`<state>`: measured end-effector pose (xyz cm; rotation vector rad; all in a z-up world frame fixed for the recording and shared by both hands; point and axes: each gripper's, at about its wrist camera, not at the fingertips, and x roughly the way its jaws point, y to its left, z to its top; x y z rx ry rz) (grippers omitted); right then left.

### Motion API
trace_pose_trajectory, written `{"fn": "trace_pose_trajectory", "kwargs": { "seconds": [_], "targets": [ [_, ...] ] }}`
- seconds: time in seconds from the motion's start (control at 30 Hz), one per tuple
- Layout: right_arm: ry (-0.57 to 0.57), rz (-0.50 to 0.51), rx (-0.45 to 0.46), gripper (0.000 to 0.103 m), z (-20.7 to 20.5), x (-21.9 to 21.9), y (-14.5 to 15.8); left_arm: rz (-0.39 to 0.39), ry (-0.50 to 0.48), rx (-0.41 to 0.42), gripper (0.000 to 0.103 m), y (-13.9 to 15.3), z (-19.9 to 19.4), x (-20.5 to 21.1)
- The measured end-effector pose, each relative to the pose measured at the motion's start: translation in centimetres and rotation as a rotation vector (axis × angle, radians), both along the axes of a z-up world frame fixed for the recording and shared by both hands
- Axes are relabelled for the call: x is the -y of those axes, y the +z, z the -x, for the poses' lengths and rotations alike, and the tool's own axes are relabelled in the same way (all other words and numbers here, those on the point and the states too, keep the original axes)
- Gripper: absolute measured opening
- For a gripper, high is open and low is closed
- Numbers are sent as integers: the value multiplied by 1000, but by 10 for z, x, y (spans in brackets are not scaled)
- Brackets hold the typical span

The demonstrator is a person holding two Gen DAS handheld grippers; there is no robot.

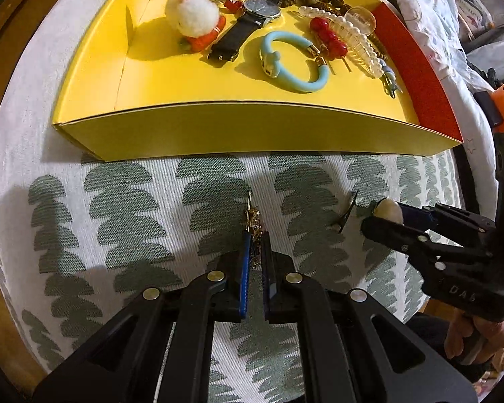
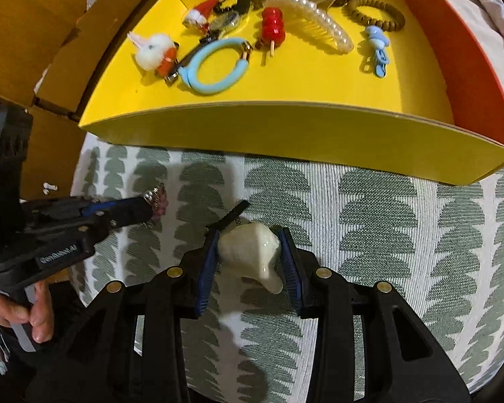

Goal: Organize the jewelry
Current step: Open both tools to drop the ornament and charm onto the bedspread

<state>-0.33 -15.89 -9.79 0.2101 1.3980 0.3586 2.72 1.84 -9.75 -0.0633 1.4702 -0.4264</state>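
Clamped between the right gripper's (image 2: 248,252) blue pads sits a cream hair clip (image 2: 252,252); the left gripper (image 1: 256,248) pinches a gold ornament (image 1: 253,223) at its tips. Ahead lies the yellow tray (image 1: 252,127).

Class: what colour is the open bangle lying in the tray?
Light blue bangle; right wrist view shows it best.

A white cloth with green tree-like shapes (image 1: 124,221) is lying spread directly beneath the gripper fingers, reaching forward under the yellow box. Brown cardboard boxes (image 2: 40,40) are sitting ahead and to the left of the right gripper, past the cloth's edge. White patterned bedding (image 1: 430,10) is lying bunched ahead and to the right of the left gripper.
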Motion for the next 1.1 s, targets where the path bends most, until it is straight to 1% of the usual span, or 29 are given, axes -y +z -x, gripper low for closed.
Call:
{"fn": "trace_pose_trajectory", "kwargs": {
  "seconds": [0.1,0.17,0.2,0.27,0.33,0.43,0.5,0.57,0.63,0.7,0.73,0.8,0.87,0.93,1.03,1.1],
  "targets": [
    [1,7,-3,39,-1,0,0,-15,8,5,9,1,-2,-2],
    [0,19,8,42,-1,1,3,-15,10,13,24,2,-2,-3],
    [-8,28,21,42,-1,3,7,-13,13,18,28,4,-3,-4],
    [-14,29,36,43,-1,6,13,-1,11,25,40,9,-4,-5],
    [-22,11,49,43,-1,10,19,11,9,43,43,16,-4,-5],
    [-31,-5,72,43,-3,15,28,30,9,66,48,27,-5,-7],
    [-40,-26,91,43,-5,17,36,50,10,75,49,33,-7,-9],
    [-60,-62,122,43,-7,21,46,74,5,95,50,42,-10,-12],
    [-99,-117,168,43,-11,27,59,90,6,135,50,55,-15,-15],
    [-113,-148,188,43,-15,29,66,109,30,161,54,65,-22,-22],
    [-133,-163,207,43,-18,32,70,118,57,174,57,70,-28,-28],
    [-158,-182,225,43,-27,34,74,132,103,191,57,77,-39,-38],
    [-179,-195,235,43,-36,34,74,149,141,193,57,80,-52,-45],
    [-200,-188,243,43,-47,32,73,133,170,199,57,78,-62,-45],
    [-201,-201,221,43,-61,30,65,120,186,183,57,69,-73,-42],
    [-199,-186,213,43,-70,25,60,114,187,169,57,63,-81,-37]
  ]
}}
